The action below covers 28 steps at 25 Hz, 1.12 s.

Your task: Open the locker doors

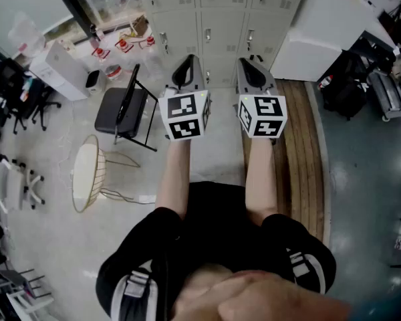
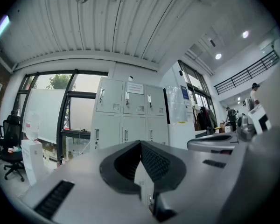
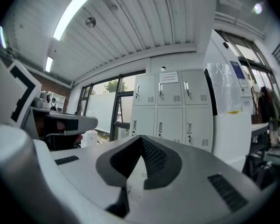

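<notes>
Three columns of grey lockers [image 1: 207,19] stand against the far wall. Every visible door is shut, so what they hold cannot be seen. They are straight ahead and well apart from both claws. One tall white cabinet [image 1: 321,35] stands just beside them on the right. The concrete floor [image 1: 361,179] carries one long wooden platform [image 1: 301,159], one black folding chair [image 1: 123,109] and one round white wire-legged stool [image 1: 87,176] lying on its side. One white box [image 1: 57,69] sits near the window. Two claws point level at the lockers. The left claw [image 2: 141,143] and the right claw [image 3: 141,139] each have their jaws pressed together on nothing.
</notes>
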Each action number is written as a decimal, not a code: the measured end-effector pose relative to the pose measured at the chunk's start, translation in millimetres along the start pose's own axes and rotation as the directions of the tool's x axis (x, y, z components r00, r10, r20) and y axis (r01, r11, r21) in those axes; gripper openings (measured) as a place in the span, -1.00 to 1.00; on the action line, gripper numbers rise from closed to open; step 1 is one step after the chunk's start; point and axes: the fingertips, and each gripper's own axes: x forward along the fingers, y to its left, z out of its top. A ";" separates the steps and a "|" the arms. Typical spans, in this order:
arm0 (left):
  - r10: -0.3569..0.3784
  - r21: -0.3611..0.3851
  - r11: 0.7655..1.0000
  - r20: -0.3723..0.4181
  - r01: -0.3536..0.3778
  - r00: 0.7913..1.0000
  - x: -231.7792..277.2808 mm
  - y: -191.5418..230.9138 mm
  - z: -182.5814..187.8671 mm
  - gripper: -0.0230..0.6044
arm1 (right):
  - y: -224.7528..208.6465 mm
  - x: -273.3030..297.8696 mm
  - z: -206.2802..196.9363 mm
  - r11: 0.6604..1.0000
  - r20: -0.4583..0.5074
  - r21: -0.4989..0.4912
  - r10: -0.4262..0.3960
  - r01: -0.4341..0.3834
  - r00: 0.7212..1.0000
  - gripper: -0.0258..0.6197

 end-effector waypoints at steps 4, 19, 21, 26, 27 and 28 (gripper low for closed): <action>-0.013 0.014 1.000 0.012 0.013 1.000 10.2 -0.9 2.5 -0.89 | 0.2 9.3 3.8 0.999 0.014 -0.047 -0.003 0.004 1.000 -0.86; -0.040 0.008 0.999 0.030 0.040 0.999 17.5 -2.3 7.2 -0.89 | -17.2 9.8 16.2 0.999 0.086 0.009 -0.035 0.035 0.996 -0.86; -0.033 0.005 0.999 0.025 0.033 0.999 18.4 0.4 4.6 -0.89 | -17.7 11.8 15.0 1.000 0.078 0.008 -0.024 0.024 0.997 -0.86; -0.018 0.014 1.000 0.027 0.018 0.999 18.6 -2.3 8.8 -0.89 | -27.3 11.2 14.2 1.000 0.059 0.022 0.003 -0.005 0.998 -0.86; -0.014 0.018 1.000 0.024 0.013 1.000 18.3 -2.5 8.7 -0.89 | -27.9 11.0 12.8 1.000 0.056 0.023 0.008 -0.010 0.998 -0.86; -0.009 0.024 1.000 0.018 0.008 1.000 18.4 -2.0 7.8 -0.89 | -27.8 11.4 11.3 1.000 0.053 0.025 0.014 -0.016 0.998 -0.86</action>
